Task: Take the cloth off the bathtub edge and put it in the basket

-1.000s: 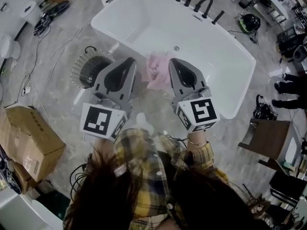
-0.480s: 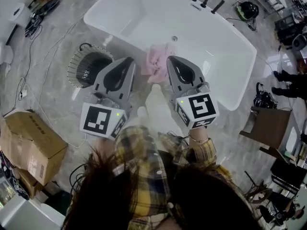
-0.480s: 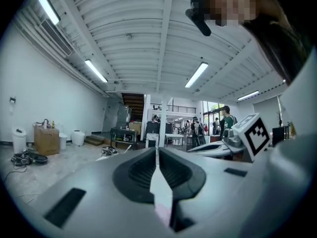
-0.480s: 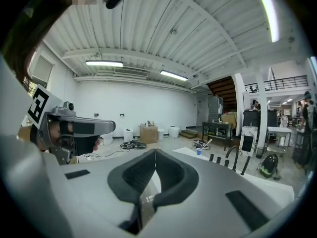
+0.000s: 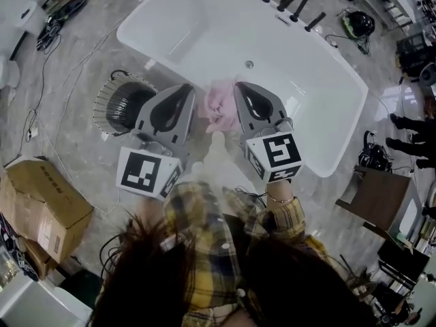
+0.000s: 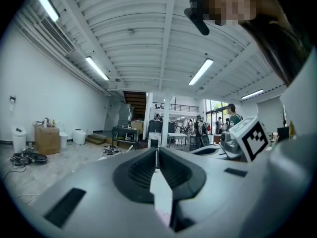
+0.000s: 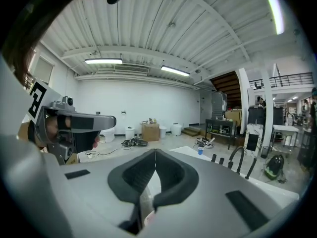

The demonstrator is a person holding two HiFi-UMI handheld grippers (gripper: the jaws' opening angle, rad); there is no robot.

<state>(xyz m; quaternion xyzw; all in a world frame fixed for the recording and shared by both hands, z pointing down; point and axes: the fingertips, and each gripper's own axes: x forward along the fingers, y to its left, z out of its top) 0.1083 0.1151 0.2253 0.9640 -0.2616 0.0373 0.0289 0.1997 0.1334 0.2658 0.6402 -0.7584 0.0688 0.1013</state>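
Note:
In the head view a crumpled pink cloth (image 5: 219,106) lies on the near rim of the white bathtub (image 5: 327,125). A round wire basket (image 5: 122,105) stands on the floor left of the tub. My left gripper (image 5: 187,87) is held level above the floor between basket and cloth, jaws shut and empty. My right gripper (image 5: 238,87) hangs just right of the cloth, above the rim, also shut with nothing in it. In the left gripper view the jaw tips (image 6: 156,151) meet; in the right gripper view the tips (image 7: 155,154) meet too.
Black faucet fittings (image 5: 294,5) line the tub's far rim. Cardboard boxes (image 5: 37,203) sit on the floor at left, cables (image 5: 61,12) at the upper left. A brown chair (image 5: 378,196) and bags stand right of the tub.
The view has shifted slightly, so tub and cloth sit a little differently in frame. Both grippers hold the same pose beside the cloth, jaws still shut.

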